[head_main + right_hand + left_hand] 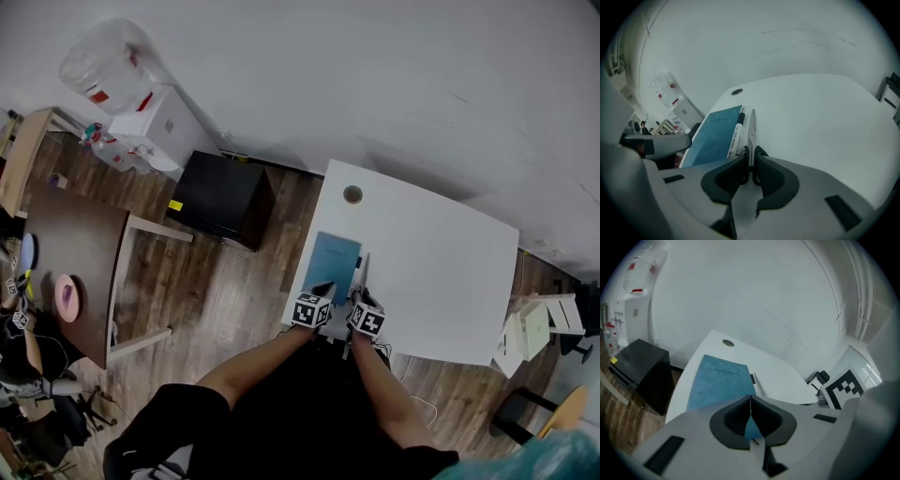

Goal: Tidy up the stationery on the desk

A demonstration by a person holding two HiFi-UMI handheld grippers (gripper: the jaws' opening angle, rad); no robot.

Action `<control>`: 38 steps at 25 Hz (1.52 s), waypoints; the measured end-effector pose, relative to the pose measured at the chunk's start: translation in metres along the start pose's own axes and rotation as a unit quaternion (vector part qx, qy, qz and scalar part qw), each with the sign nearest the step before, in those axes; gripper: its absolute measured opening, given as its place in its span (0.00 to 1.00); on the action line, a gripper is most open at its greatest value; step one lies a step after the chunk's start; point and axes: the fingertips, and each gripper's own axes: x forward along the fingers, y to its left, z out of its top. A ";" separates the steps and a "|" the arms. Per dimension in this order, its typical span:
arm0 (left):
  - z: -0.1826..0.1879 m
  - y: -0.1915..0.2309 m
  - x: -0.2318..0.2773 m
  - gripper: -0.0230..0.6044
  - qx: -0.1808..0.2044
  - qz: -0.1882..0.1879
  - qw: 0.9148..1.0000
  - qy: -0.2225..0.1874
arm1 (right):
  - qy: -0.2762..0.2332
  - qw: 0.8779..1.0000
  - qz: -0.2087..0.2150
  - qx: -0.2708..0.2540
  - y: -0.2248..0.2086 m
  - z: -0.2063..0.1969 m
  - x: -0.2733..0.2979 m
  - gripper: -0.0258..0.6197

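A blue notebook [334,262] lies near the left edge of the white desk [441,272]. My left gripper [323,288] is at its near edge. In the left gripper view the jaws are shut on a sliver of the blue notebook [719,383], at the left gripper [750,404]. My right gripper [358,293] is just to the right of it, shut on the handle end of grey scissors [752,126], whose blades point away along the desk. A white marker [737,133] with a black cap lies between the notebook [715,136] and the scissors.
A round cable hole [352,194] sits at the desk's far left corner. On the floor to the left stand a black cabinet [223,197], a water dispenser [155,127] and a brown table [70,272]. A white stool [534,328] stands to the right.
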 end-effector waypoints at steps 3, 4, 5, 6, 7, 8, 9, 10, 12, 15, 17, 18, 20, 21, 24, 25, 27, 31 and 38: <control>-0.005 0.004 -0.003 0.06 -0.006 0.000 1.000 0.000 | 0.000 1.000 -0.010 -0.016 0.000 -0.001 0.003 0.18; -0.006 0.005 -0.004 0.06 -0.008 0.001 1.000 0.000 | 0.000 1.000 -0.013 -0.023 0.001 -0.001 0.003 0.18; -0.006 0.006 -0.006 0.06 -0.010 0.002 1.000 0.000 | 0.000 0.999 -0.015 -0.029 0.001 -0.002 0.003 0.18; -0.005 0.008 -0.006 0.06 -0.012 0.003 1.000 -0.001 | 0.001 0.999 -0.015 -0.031 0.002 -0.002 0.003 0.18; -0.005 0.009 -0.007 0.06 -0.013 0.004 1.000 -0.002 | 0.000 0.999 -0.015 -0.030 0.002 -0.001 0.003 0.18; -0.003 0.009 -0.007 0.06 -0.013 0.004 1.000 -0.004 | -0.002 1.000 -0.013 -0.028 0.002 -0.001 0.002 0.18; -0.002 0.010 -0.008 0.06 -0.011 0.004 1.000 -0.005 | -0.005 1.000 -0.011 -0.023 0.002 0.000 0.002 0.18; -0.001 0.010 -0.008 0.06 -0.010 0.004 1.000 -0.006 | -0.007 1.000 -0.007 -0.017 0.003 0.000 0.001 0.18; -0.001 0.010 -0.009 0.06 -0.010 0.005 1.000 -0.009 | -0.012 1.000 0.003 -0.005 0.005 0.000 0.001 0.18; -0.003 0.009 -0.011 0.06 -0.016 0.007 1.000 -0.011 | -0.019 1.000 0.006 0.003 0.004 0.000 -0.005 0.19; -0.004 0.007 -0.012 0.06 -0.015 0.004 1.000 -0.011 | -0.021 1.000 0.007 0.003 0.004 -0.001 -0.010 0.19; -0.005 0.005 -0.013 0.06 -0.012 0.000 1.000 -0.012 | -0.020 1.000 0.008 0.001 0.003 -0.002 -0.014 0.19; -0.006 0.002 -0.014 0.06 -0.001 -0.006 1.000 -0.013 | -0.015 1.000 0.012 -0.007 0.002 -0.004 -0.022 0.19; -0.006 0.001 -0.014 0.06 0.005 -0.007 1.000 -0.013 | -0.014 1.000 0.016 -0.012 0.001 -0.005 -0.027 0.19; 0.000 -0.010 -0.021 0.06 0.011 -0.004 1.000 -0.023 | -0.017 0.999 0.032 -0.027 -0.006 -0.006 -0.050 0.19; 0.003 -0.016 -0.027 0.06 0.016 -0.005 0.999 -0.031 | -0.021 0.999 0.040 -0.029 -0.007 -0.006 -0.061 0.19; 0.012 -0.033 -0.039 0.06 0.028 -0.009 0.998 -0.050 | -0.037 0.997 0.066 -0.031 -0.009 0.000 -0.085 0.19; 0.029 -0.068 -0.058 0.06 0.027 -0.012 0.996 -0.088 | -0.090 0.987 0.108 -0.074 -0.006 0.021 -0.131 0.19; 0.005 -0.142 -0.091 0.06 0.078 0.003 0.988 -0.134 | -0.166 0.970 0.141 -0.106 -0.006 0.026 -0.202 0.19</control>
